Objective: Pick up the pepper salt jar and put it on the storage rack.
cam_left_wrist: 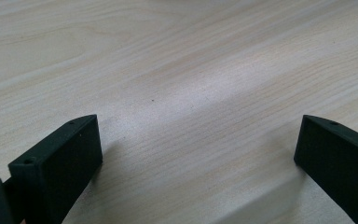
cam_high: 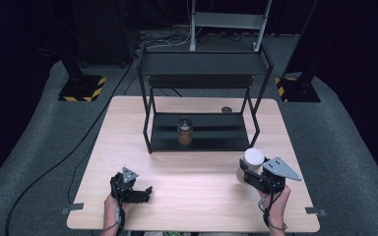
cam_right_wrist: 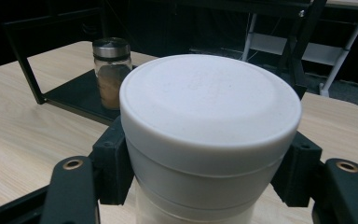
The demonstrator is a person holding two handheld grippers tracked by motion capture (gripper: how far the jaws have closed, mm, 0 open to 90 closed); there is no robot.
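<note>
Jaws pressed against both sides of a white-lidded jar (cam_right_wrist: 209,135), the right gripper (cam_high: 256,176) holds it upright near the table's (cam_high: 197,196) front right edge. The left gripper (cam_high: 137,192) rests low over bare wood at front left, jaws spread wide. A glass spice jar (cam_high: 185,131) stands on the black rack's (cam_high: 202,73) lower shelf.

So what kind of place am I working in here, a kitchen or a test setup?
Most likely a lab or recording setup, not a kitchen: a bare wooden table on grey carpet, dark curtains behind, stand bases with hazard-striped tape, and loose cables on the floor. A black metal rack stands on the table.
</note>
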